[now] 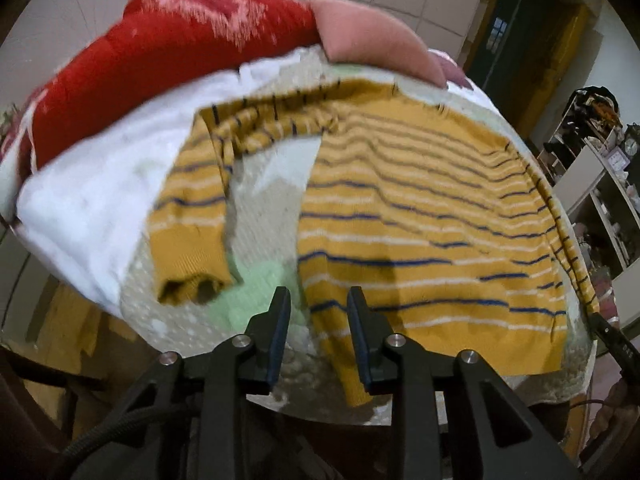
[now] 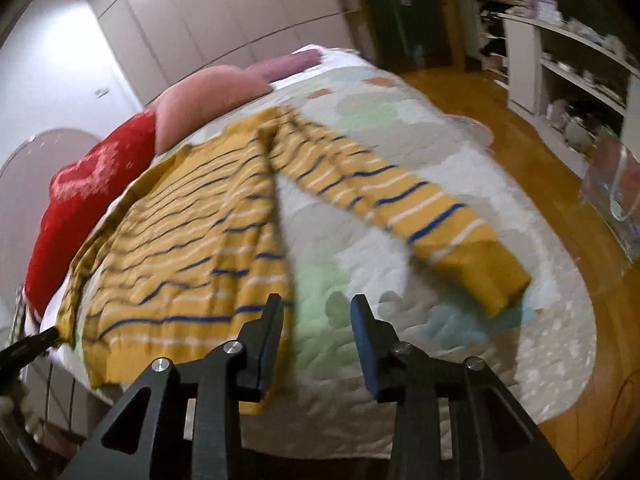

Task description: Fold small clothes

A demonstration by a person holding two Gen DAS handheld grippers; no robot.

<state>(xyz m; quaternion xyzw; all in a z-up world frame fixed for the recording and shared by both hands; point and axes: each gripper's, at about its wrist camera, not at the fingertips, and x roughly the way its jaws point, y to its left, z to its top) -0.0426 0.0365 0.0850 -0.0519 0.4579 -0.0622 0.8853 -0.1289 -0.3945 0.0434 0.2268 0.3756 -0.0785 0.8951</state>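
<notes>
Two grippers hover spread and empty over the striped mustard sweater (image 1: 432,216): left gripper (image 1: 319,300) at its hem, right gripper (image 2: 317,306) beside its body.

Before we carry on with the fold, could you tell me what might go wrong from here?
1. The sweater's hem hangs over the bed edge, so a loose pull could drag it off.
2. Both the left gripper and the right gripper are open, holding nothing; closing may catch the quilt too.
3. The sleeve lies spread out and may bunch when folded.
</notes>
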